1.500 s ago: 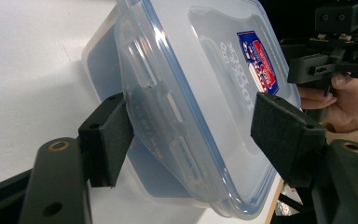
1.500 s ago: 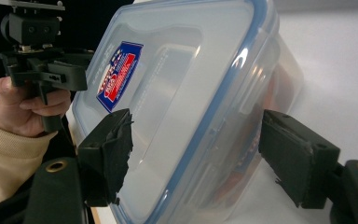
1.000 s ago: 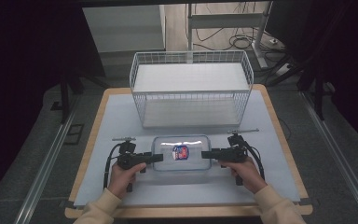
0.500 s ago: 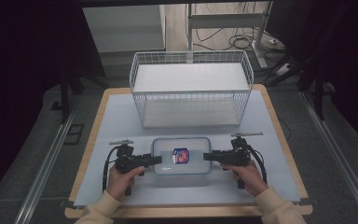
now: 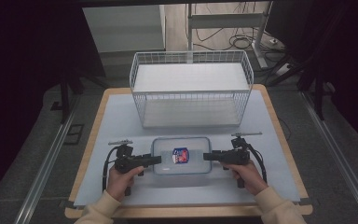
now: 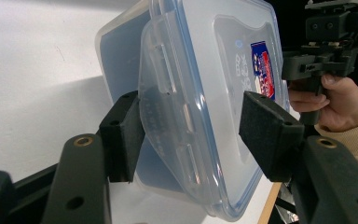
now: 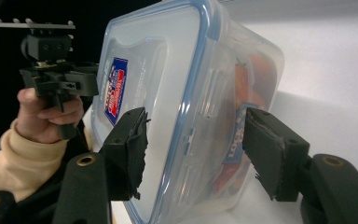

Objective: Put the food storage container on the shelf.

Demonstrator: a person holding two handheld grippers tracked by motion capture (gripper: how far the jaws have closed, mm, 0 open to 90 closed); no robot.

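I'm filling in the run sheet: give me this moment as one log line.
scene: lidded clear container on table, before wire basket | left tool: straddling side latch, one pad touching | right tool: jaws just opening, straddling opposite end

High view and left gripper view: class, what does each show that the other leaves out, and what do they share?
High view: the white wire basket behind the clear lidded container, and the table around them. Left gripper view: the left hand-held gripper close up, its pads either side of the container's end latch, one pad clear of the lid. Shared: the container, its red and blue label, and the right hand-held gripper, whose jaws have just been opening with the container's other end between them.
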